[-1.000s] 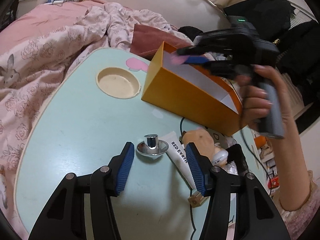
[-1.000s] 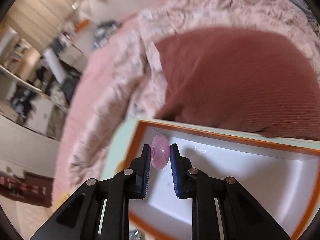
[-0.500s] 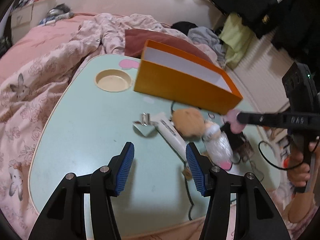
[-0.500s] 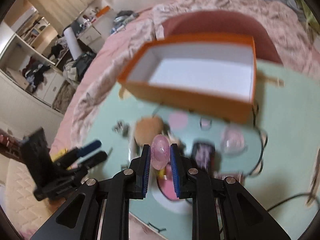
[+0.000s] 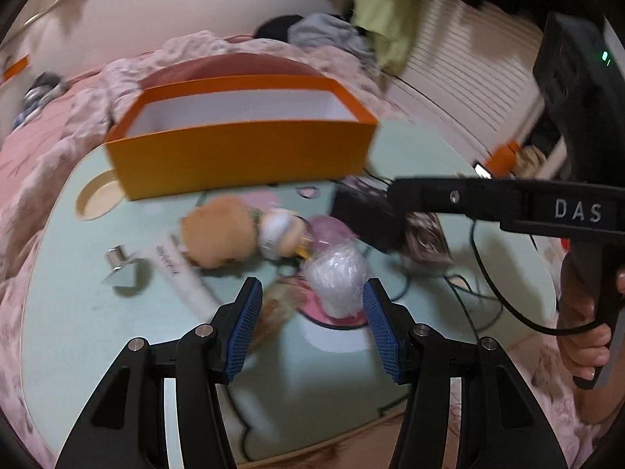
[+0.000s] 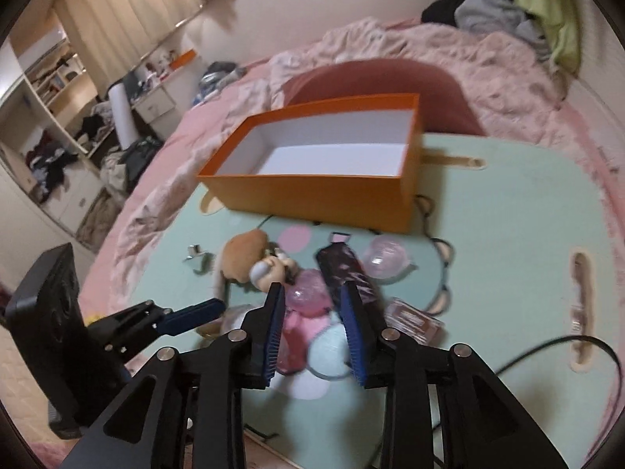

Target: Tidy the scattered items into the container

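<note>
My right gripper [image 6: 312,326] is opening over the pink ball [image 6: 308,293] among the scattered pile, nothing pinched; my left gripper [image 5: 312,322] hangs released, grasping nothing. The orange box [image 6: 312,191] behind looks empty. I should settle both pads squarely around 1 item before squeezing, then lift clear of the clutter.

On the bench [image 6: 508,203]: one orange box [image 6: 312,191], one plush toy [image 6: 250,254], one white tube [image 5: 183,273], one metal cap [image 5: 121,269], two pink capsule balls [image 6: 306,293], one wrapped white bundle [image 5: 336,277].
</note>
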The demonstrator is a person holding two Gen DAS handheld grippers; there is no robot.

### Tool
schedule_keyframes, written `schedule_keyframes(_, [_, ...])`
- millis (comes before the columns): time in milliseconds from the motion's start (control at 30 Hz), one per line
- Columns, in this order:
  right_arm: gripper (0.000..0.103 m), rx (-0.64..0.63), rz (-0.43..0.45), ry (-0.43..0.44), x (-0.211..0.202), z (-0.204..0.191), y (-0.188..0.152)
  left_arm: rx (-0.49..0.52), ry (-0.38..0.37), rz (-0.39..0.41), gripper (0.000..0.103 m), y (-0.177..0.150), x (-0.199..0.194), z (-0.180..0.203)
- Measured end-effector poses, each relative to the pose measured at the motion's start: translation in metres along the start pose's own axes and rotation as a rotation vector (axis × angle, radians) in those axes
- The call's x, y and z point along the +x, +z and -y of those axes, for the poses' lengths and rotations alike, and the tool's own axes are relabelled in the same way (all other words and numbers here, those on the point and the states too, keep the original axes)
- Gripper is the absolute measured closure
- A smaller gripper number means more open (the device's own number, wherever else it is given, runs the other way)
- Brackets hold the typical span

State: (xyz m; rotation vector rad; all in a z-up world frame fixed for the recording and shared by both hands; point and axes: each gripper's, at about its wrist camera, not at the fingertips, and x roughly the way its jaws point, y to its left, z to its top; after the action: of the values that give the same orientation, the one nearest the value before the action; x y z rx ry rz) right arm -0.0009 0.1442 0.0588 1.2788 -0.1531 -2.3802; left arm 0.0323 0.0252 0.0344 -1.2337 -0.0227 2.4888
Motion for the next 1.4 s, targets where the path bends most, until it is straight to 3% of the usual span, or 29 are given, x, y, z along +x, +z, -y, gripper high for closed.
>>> schedule_keyframes(67, [0.054,-0.020,0.019,-0.063,-0.006,-0.003,-0.010,0.002,0.018,0.008,0.048,-0.003,-0.005,0.000])
schedule_keyframes(133, [0.047,-0.057,0.045,-0.156,-0.013,-0.009,-0.023,-0.022,0.017,-0.005,0.048,-0.007,-0.013,-0.007])
schedule_keyframes(200, [0.046,-0.099,0.057,-0.219,-0.014,-0.015,-0.035,-0.040,0.033,-0.022,0.048,-0.011,-0.020,-0.013])
schedule_keyframes(300, [0.043,-0.133,0.045,-0.273,-0.010,-0.019,-0.053,-0.058,0.120,-0.047,0.048,-0.023,-0.030,-0.018])
schedule_keyframes(400, [0.043,-0.117,0.019,-0.298,-0.002,-0.018,-0.067,-0.082,0.187,-0.062,0.047,-0.036,-0.035,-0.023])
schedule_keyframes(533, [0.043,-0.081,-0.003,-0.343,0.008,-0.013,-0.078,-0.151,0.221,-0.077,0.046,-0.046,-0.027,-0.038])
schedule_keyframes(633, [0.034,-0.087,-0.020,-0.369,0.015,-0.015,-0.079,-0.133,0.260,-0.089,0.043,-0.047,-0.017,-0.036])
schedule_keyframes(733, [0.013,-0.096,-0.031,-0.382,0.018,-0.016,-0.081,-0.106,0.284,-0.067,0.023,-0.046,-0.011,-0.031])
schedule_keyframes(833, [0.001,-0.064,-0.052,-0.354,0.022,-0.008,-0.080,-0.129,0.257,-0.059,0.000,-0.047,-0.004,-0.036])
schedule_keyframes(1400, [0.000,-0.062,-0.064,-0.353,0.024,-0.007,-0.079,-0.132,0.255,-0.044,0.000,-0.048,-0.003,-0.039])
